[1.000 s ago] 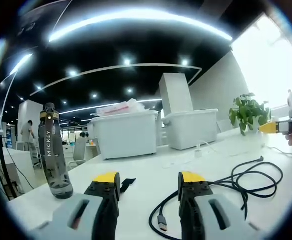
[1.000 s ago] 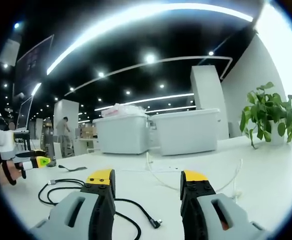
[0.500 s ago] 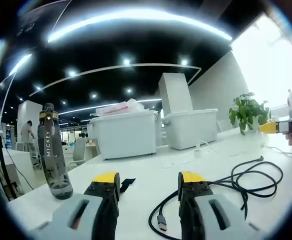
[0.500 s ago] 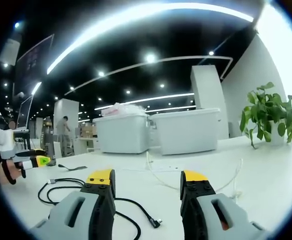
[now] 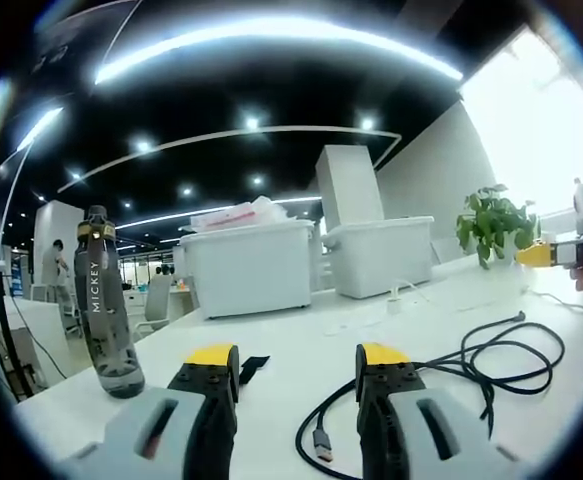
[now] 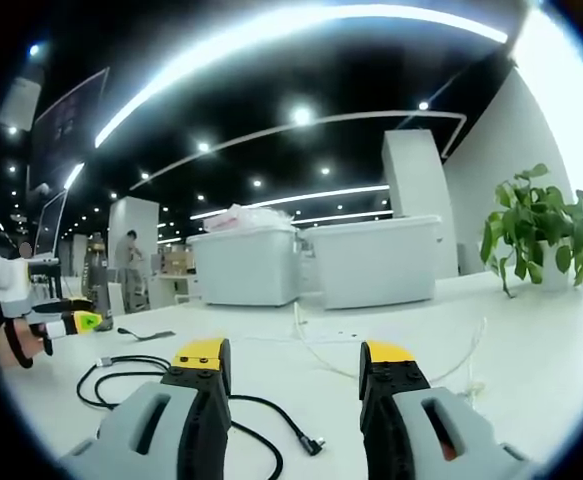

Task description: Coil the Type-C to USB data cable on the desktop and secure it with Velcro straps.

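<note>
A black data cable [image 5: 491, 365] lies loose in uneven loops on the white desk [image 5: 301, 345]; its USB plug [image 5: 323, 445] rests near my left gripper [image 5: 297, 358], which is open and holds nothing. In the right gripper view the same cable [image 6: 136, 378] runs left of and between the jaws, ending in a small plug [image 6: 314, 446]. My right gripper [image 6: 297, 352] is open and holds nothing. A black Velcro strap [image 5: 252, 368] lies just past the left jaw, also seen as the strap [image 6: 143, 335] far left. Each gripper shows in the other's view: right gripper [image 5: 556, 255], left gripper [image 6: 56, 323].
A dark water bottle [image 5: 105, 305] stands at the desk's left. Two white storage bins [image 5: 249, 268] sit at the back with a potted plant [image 5: 496, 225] to the right. A white cable [image 6: 326, 355] trails across the desk. A person stands far off in the background.
</note>
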